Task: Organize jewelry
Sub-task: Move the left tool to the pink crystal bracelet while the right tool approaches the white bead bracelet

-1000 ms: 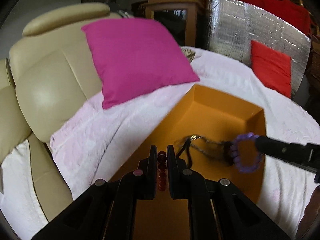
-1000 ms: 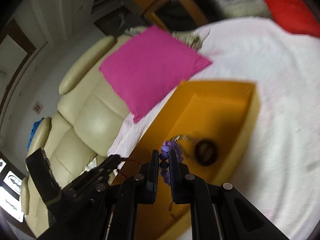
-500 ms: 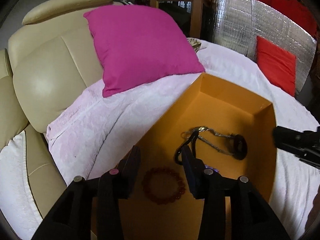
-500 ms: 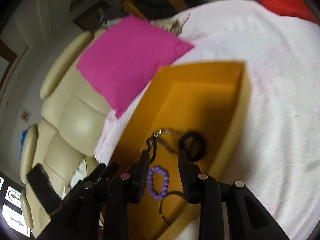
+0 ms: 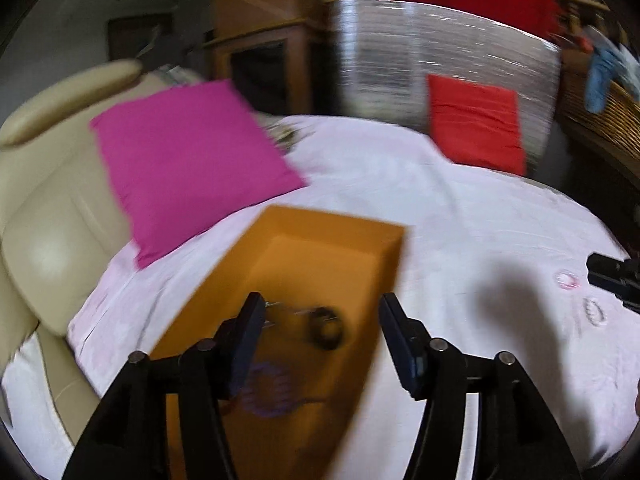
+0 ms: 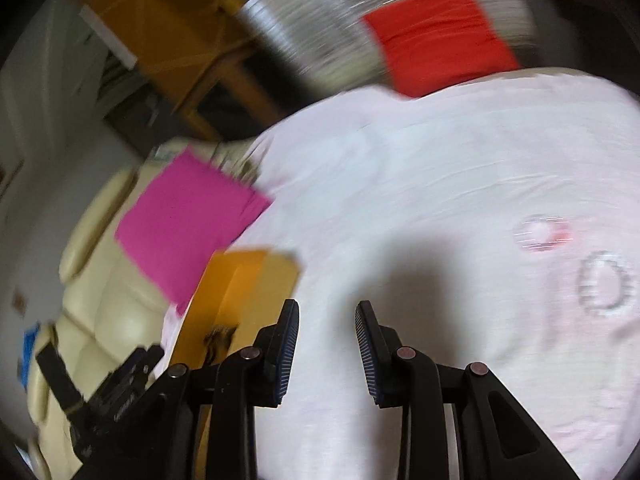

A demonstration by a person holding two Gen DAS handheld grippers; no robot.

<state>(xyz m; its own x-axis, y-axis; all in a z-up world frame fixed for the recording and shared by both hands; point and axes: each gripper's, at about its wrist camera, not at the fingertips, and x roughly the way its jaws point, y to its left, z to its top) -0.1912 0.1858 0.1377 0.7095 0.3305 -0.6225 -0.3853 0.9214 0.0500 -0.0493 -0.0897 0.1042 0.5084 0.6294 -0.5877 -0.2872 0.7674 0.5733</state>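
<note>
Two views, both smeared by motion; landmark throughout is the orange box.

Left wrist view:
- Orange box (image 5: 320, 248): rectangular, open-topped, smooth matte walls, lying on a white sheet (image 5: 460, 220) of crinkled cloth.
- Contents: a purple bead bracelet (image 5: 267, 390), ring-shaped, at the near end of the box floor; beyond it a dark ring (image 5: 326, 328) with a thin chain (image 5: 288, 311) trailing from it toward the box's left wall. Detail blurred.
- Left gripper (image 5: 320, 340): black, fingers spread wide, nothing between them, hanging over the near half of the box.
- Pink bracelet (image 5: 567, 280) and white bracelet (image 5: 595, 311): small pale rings on the sheet, well right of the box.
- Right gripper (image 5: 614, 280): only a black tip shows, just beside the pink bracelet; I cannot tell its fingers here.
- Magenta pillow (image 5: 188, 160): square, soft, left of the box, leaning on a cream leather chair (image 5: 44, 216).
- Red cushion (image 5: 474, 120): far beyond the box, against a silver foil panel (image 5: 440, 56).

Right wrist view:
- Right gripper (image 6: 327, 320): black with ribbed blue pads (image 6: 290, 344), fingers apart, empty, over bare sheet right of the box (image 6: 240, 280).
- Pink bracelet (image 6: 542, 234) and white bracelet (image 6: 604, 288): on the sheet, well right of the box, white one nearer the camera.
- Left gripper (image 6: 132, 364): black, at the box's near left side.
</note>
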